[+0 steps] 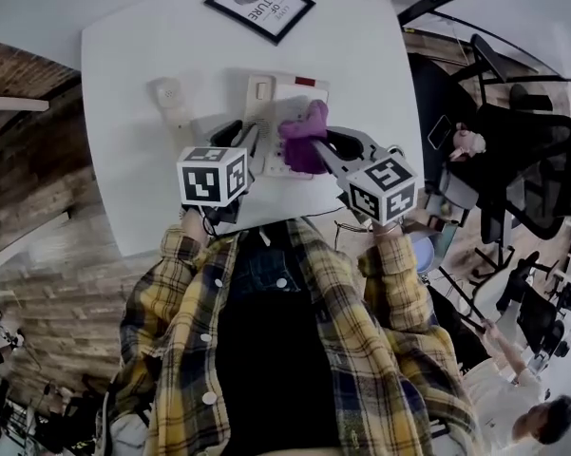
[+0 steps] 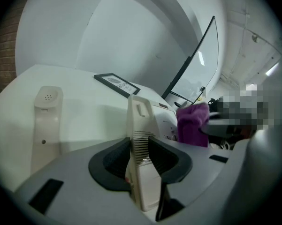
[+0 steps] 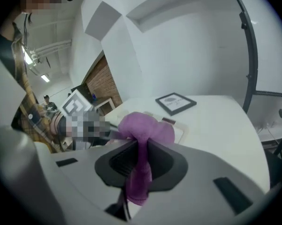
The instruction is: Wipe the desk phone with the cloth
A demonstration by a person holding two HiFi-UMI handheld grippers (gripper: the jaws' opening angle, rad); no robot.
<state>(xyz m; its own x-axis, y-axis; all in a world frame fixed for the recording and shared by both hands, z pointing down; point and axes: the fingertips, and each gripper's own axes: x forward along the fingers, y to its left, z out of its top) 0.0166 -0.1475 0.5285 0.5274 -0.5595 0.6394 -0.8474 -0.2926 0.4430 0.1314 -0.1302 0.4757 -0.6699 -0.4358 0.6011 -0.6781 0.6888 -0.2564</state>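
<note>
A cream desk phone base (image 1: 266, 98) sits on the white table (image 1: 133, 65), with its handset (image 1: 171, 103) lying off the cradle to the left. My left gripper (image 1: 252, 142) is shut on the left edge of the phone base (image 2: 140, 125); the handset (image 2: 44, 125) lies apart on its left. My right gripper (image 1: 318, 145) is shut on a purple cloth (image 1: 304, 133) that rests on the phone's keypad area. In the right gripper view the cloth (image 3: 145, 130) bunches out ahead of the jaws of my right gripper (image 3: 141, 158), over the phone (image 3: 177, 131).
A black-framed picture (image 1: 259, 3) lies at the table's far side, seen too in the gripper views (image 2: 116, 82) (image 3: 175, 102). Office chairs (image 1: 513, 169) and people stand to the right of the table. The table's near edge (image 1: 171, 240) is close to my body.
</note>
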